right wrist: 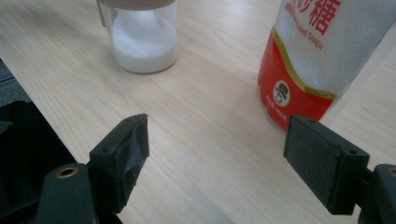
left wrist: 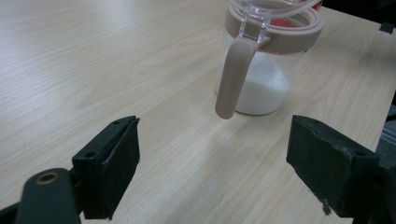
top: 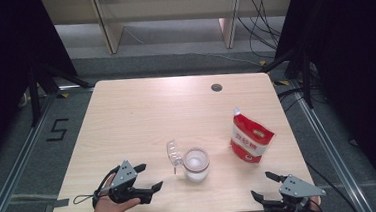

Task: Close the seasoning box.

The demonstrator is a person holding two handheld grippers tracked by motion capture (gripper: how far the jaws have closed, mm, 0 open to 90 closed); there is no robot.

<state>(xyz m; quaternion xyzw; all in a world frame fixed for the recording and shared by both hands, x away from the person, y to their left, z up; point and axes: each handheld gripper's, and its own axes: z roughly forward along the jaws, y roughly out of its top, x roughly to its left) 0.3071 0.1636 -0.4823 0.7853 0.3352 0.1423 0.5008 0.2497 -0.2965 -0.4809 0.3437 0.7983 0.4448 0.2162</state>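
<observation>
Jar [top: 196, 164] lid flipped open, part-filled with white grains, likely sugar | sugar bag [top: 250, 136] upright, untouched | left gripper [top: 143, 178], right gripper [top: 265, 186] jaws released, empty | pouring remains

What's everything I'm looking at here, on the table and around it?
Jar: one, clear with a beige rim, lid flipped open, white grains inside; near the table's front middle.
Sugar bag: one, red and white; right of the jar.
Table: one, light wood, with a dark round hole near its far edge.
Shelf: one, pale wood; on the floor behind the table.
Left hand-held gripper: one, black, open; front left.
Right hand-held gripper: one, black, open; front right.
</observation>
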